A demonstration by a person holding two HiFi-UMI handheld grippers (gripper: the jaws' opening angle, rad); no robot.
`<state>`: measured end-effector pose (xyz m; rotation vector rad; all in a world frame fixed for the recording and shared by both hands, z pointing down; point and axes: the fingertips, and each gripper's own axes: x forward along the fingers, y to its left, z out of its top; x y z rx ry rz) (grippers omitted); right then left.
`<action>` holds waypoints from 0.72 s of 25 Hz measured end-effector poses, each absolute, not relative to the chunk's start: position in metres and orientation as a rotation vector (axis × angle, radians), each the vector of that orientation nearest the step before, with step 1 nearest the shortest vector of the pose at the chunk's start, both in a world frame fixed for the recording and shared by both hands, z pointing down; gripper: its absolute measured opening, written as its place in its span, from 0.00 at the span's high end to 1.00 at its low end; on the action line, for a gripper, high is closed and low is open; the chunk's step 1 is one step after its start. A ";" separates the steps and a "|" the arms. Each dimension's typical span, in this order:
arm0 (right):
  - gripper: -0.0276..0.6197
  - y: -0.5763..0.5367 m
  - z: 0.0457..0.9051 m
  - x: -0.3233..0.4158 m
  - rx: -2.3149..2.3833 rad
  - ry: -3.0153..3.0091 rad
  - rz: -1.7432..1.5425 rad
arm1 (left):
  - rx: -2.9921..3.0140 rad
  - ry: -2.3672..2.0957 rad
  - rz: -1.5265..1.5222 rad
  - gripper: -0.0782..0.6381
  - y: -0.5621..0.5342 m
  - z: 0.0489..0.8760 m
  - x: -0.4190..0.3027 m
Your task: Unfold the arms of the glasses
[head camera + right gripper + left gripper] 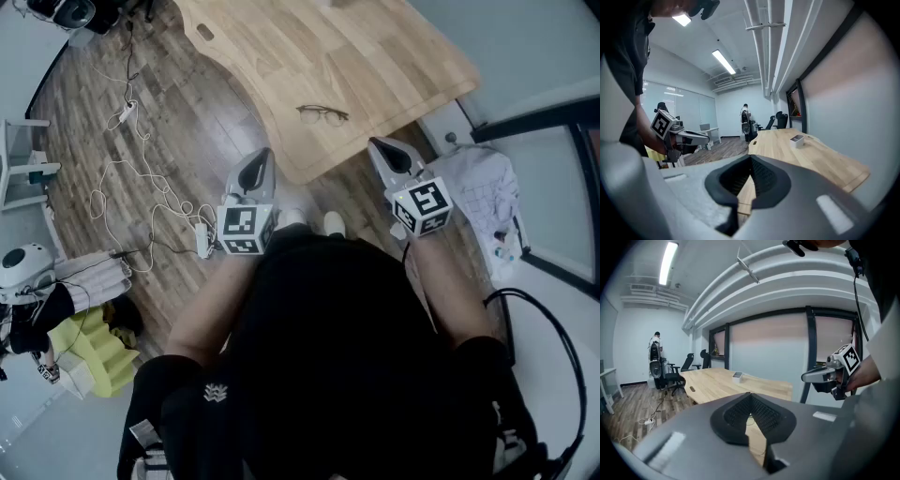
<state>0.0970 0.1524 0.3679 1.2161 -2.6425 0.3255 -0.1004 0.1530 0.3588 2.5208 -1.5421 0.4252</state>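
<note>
The glasses point(322, 114) lie on the wooden table point(394, 56), close to its near edge. Both grippers are held nearer, in front of the person, well apart from the glasses. The left gripper point(260, 159) has its jaws closed together with nothing between them. The right gripper point(382, 148) is the same, also empty.

The glasses point(322, 114) lie alone near the surface's point(375, 56) front edge, bare wood all round. Nothing stands between them and the left gripper point(264, 155) or right gripper point(374, 143). A small box point(797, 139) sits farther back, seemingly well clear.
</note>
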 end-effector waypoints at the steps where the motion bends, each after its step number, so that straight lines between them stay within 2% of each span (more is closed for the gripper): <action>1: 0.96 0.152 0.368 0.096 1.218 -2.644 0.323 | 2.523 -1.538 0.419 0.88 0.155 0.359 -0.100; 11: 0.96 0.161 0.360 0.082 1.157 -2.674 0.337 | 2.532 -1.526 0.444 0.88 0.151 0.362 -0.107; 18: 0.96 0.122 0.388 0.060 1.157 -2.596 0.391 | 2.511 -1.452 0.454 0.88 0.118 0.377 -0.122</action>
